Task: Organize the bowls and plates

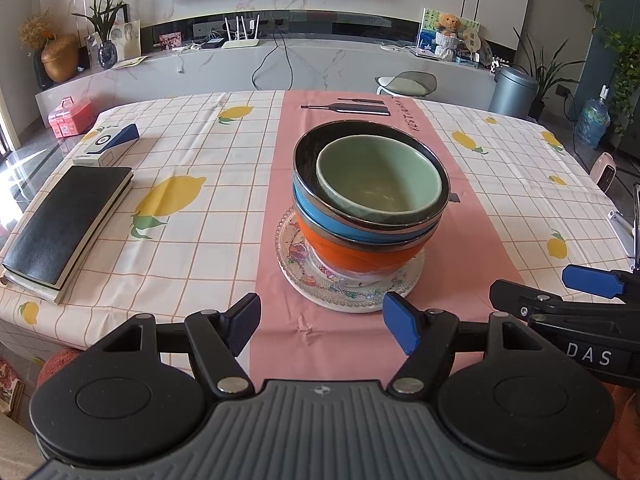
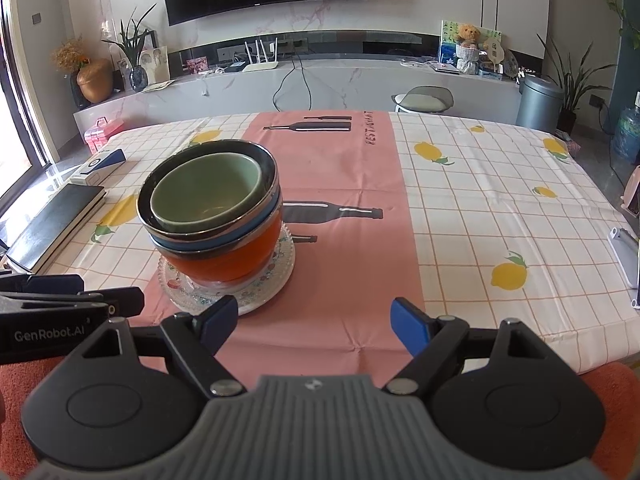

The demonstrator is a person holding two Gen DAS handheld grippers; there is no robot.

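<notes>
A stack of bowls stands on a clear glass plate [image 1: 304, 276] on the pink runner: an orange bowl [image 1: 352, 254] at the bottom, a blue bowl [image 1: 320, 210] in it, and a green bowl [image 1: 380, 176] nested on top. A white plate lies under the glass plate. My left gripper [image 1: 324, 320] is open and empty, just short of the plate's near rim. My right gripper [image 2: 314, 324] is open and empty, near the table's front edge, right of the stack [image 2: 212, 216]. The right gripper also shows in the left wrist view [image 1: 560, 288].
A black book [image 1: 64, 232] and a white-and-blue box [image 1: 108, 144] lie at the table's left. A white device [image 2: 624, 256] lies at the right edge. The lemon-print cloth [image 2: 500, 208] covers the table. A stool [image 1: 404, 84] stands behind the table.
</notes>
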